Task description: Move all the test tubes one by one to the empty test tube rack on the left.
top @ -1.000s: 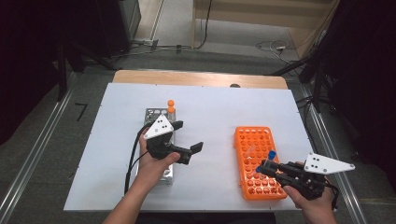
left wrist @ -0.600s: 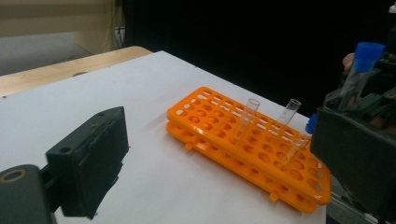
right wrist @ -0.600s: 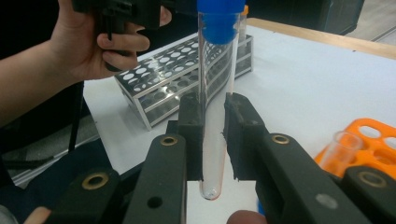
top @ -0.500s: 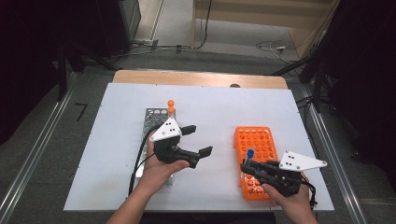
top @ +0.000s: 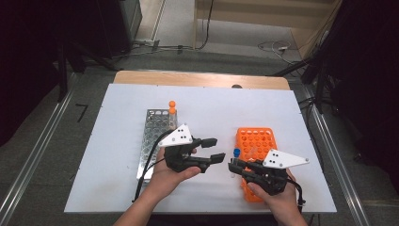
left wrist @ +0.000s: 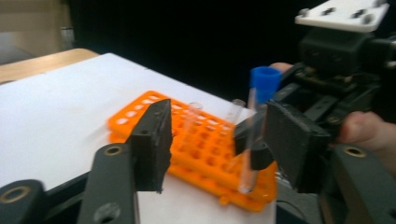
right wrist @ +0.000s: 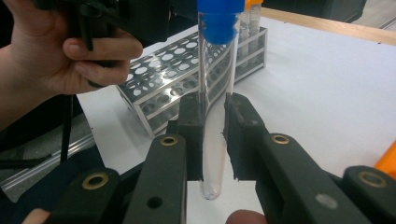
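Open white table (top: 117, 141) left of metal rack (top: 155, 136); far strip past both racks bare. Gap between metal rack and orange rack (top: 256, 141) taken by left gripper (top: 212, 149) and right gripper (top: 234, 165), tips near each other. Blue-capped tube (top: 236, 153) upright between them. Orange-capped tube (top: 172, 107) rises at metal rack's far corner.
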